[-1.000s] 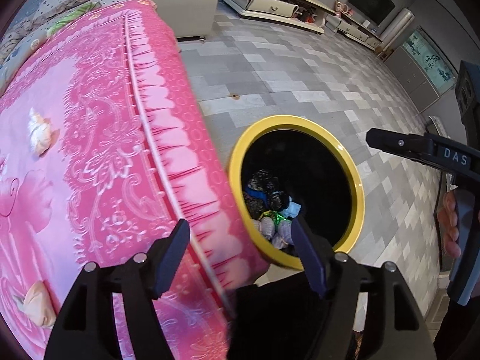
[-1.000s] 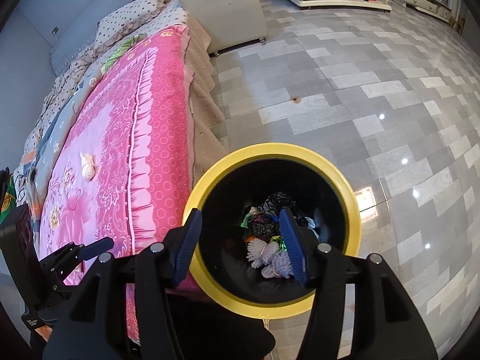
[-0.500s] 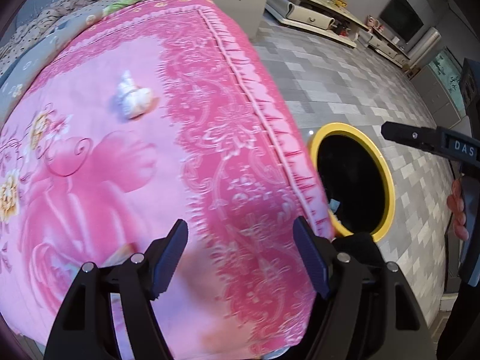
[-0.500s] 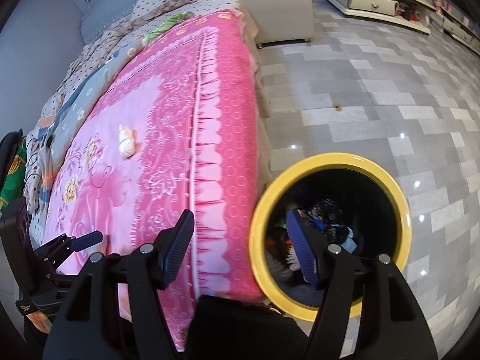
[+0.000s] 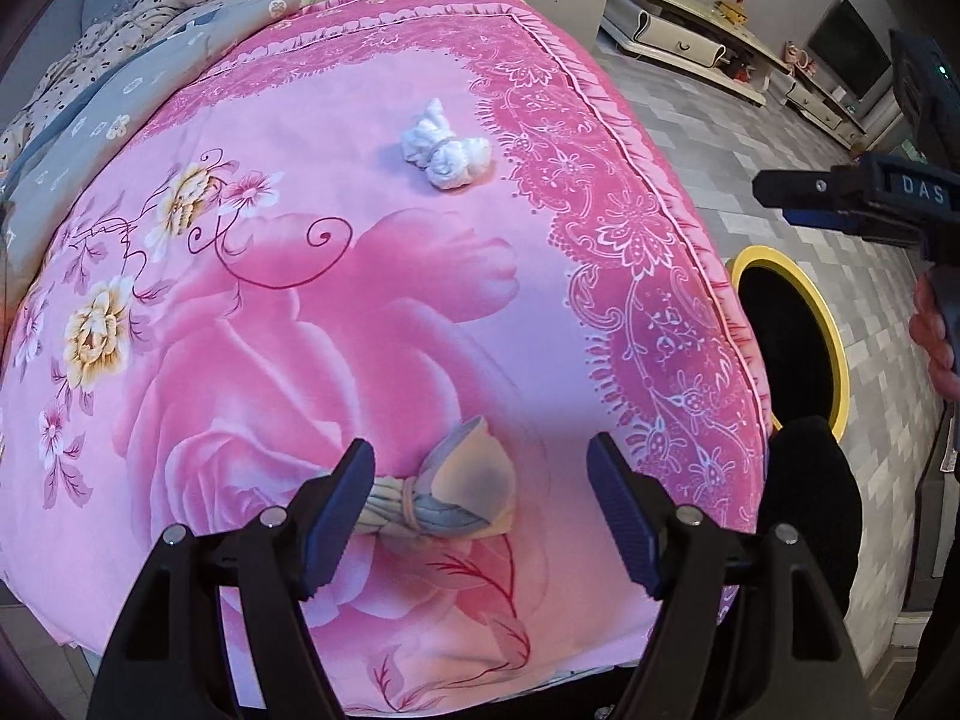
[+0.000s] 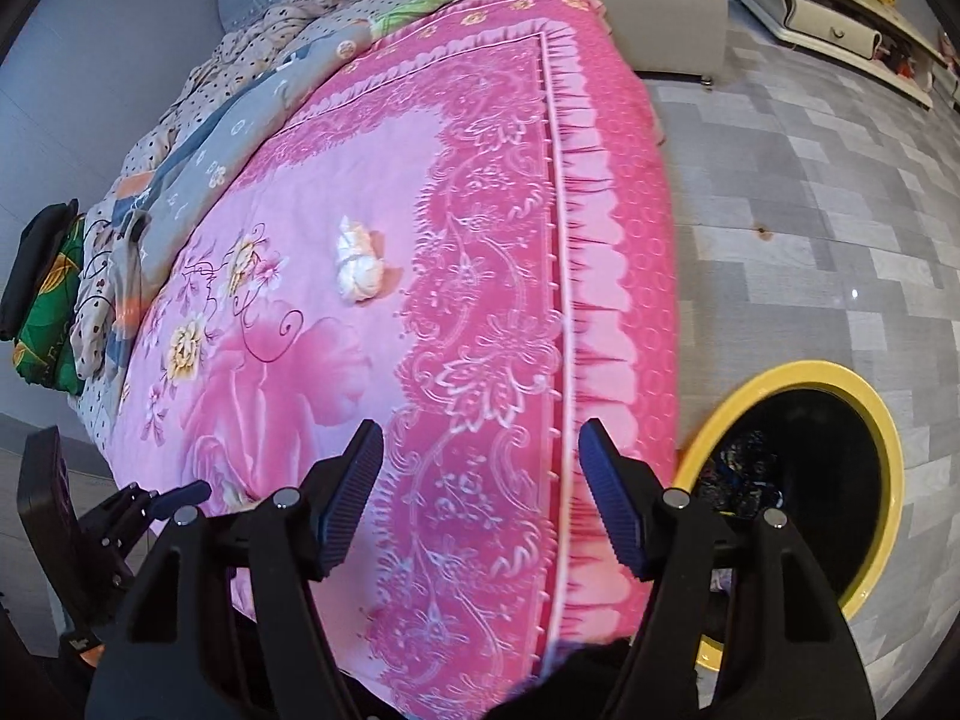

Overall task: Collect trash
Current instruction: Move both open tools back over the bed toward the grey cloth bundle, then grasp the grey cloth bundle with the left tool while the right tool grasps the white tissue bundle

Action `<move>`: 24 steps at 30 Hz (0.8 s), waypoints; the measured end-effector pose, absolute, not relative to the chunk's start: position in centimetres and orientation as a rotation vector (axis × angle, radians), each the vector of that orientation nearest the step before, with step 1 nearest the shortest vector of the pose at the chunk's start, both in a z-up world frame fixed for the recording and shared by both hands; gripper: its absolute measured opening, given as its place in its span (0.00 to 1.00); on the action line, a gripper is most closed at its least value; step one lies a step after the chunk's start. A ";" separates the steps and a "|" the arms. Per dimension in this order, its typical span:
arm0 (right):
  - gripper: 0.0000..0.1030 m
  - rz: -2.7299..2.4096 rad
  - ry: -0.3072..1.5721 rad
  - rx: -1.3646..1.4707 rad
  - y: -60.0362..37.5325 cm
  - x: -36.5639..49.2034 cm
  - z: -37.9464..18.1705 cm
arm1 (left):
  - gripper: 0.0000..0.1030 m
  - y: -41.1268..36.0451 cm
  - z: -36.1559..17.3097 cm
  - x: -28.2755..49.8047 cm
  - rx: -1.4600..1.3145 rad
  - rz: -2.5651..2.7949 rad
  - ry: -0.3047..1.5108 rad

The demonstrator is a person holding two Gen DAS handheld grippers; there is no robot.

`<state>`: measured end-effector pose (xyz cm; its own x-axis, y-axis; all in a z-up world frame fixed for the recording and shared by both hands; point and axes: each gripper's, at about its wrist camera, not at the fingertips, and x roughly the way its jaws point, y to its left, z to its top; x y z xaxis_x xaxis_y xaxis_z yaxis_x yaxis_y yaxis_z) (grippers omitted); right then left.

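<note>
On the pink flowered bedspread lies a grey-beige wad tied with a band. It sits between the fingers of my left gripper, which hangs open above it; the pads do not press on it. Farther up the bed rests a white tied wad, also seen in the right wrist view. My right gripper hovers over the bed's patterned border, jaws opening, nothing between them. A yellow-rimmed black bin with trash inside stands on the floor beside the bed.
Rumpled dotted bedding and a grey quilt pile up at the bed's head. A white cabinet and low TV units stand across the grey tiled floor. A hand holds the right gripper.
Both views have swung from above the bin to over the bed. The grey-beige wad has come between the left fingers. The right jaws stand wider than before.
</note>
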<state>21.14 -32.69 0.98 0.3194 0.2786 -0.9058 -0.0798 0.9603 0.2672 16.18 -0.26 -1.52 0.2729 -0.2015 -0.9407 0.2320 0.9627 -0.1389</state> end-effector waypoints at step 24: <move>0.63 0.324 1.333 0.100 -19.5 32.7 -5.7 | 0.68 2.2 -5.9 16.0 -0.021 -0.340 1.273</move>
<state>32.74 -19.50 -5.70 0.1986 0.2876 -0.9369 -0.1743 0.9511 0.2550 15.97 2.15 -5.88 0.2502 -0.2614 -0.9322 0.2378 0.9500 -0.2026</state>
